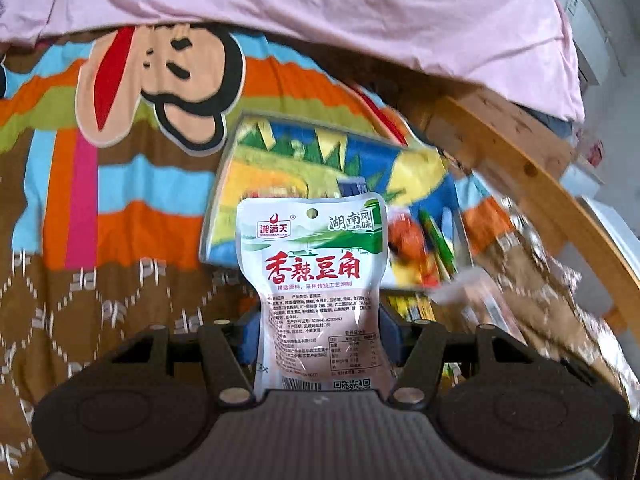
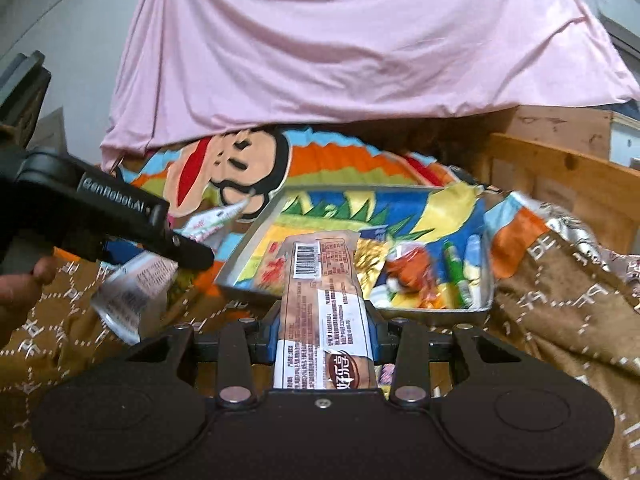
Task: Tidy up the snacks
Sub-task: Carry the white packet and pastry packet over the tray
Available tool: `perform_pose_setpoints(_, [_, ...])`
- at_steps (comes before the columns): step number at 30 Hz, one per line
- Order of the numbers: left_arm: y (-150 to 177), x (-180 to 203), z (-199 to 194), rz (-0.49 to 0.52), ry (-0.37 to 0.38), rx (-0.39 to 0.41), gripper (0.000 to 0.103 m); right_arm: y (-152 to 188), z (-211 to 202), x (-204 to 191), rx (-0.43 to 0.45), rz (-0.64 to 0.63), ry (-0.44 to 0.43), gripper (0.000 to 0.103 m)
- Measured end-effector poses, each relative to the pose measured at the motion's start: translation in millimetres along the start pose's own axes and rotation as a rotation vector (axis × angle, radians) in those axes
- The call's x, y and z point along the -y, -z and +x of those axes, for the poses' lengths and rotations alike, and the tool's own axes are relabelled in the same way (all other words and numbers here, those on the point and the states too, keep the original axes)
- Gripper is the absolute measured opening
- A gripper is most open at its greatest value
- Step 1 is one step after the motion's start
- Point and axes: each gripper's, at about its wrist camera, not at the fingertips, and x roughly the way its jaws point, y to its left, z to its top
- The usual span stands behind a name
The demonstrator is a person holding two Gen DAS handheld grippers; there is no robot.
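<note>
Left hand-held gripper pinches the "香辣豆角" pouch; right hand-held gripper pinches a barcoded snack bar.

A colourful cartoon-print blanket covers the bed. A pink sheet lies over its far part. A wooden bed frame runs along the right.

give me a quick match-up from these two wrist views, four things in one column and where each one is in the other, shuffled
Things:
1. white snack pouch
2. brown snack bar
3. metal tray
4. pink sheet

Places:
A. draped behind the tray
B. clamped in the right gripper
C. lying on the patterned blanket
D. clamped in the left gripper

Pairs: 1-D, 2-B, 3-C, 4-A
</note>
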Motion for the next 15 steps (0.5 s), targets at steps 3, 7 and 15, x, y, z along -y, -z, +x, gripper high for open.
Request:
perform_pose_setpoints(3, [-20, -2, 11, 0.014, -0.014, 0.010, 0.063, -7, 11, 11, 0.022, -0.002, 0.013, 0.041])
perform_pose_setpoints(7, [-45, -6, 37, 0.042, -0.046, 0.008, 0.063, -30, 50, 28, 0.022, -0.005, 0.004, 0.041])
perform_pose_setpoints(15, [-86, -31, 109, 0.059, -0.057, 0.024, 0.063, -73, 151, 41, 0.000, 0.022, -0.005, 0.041])
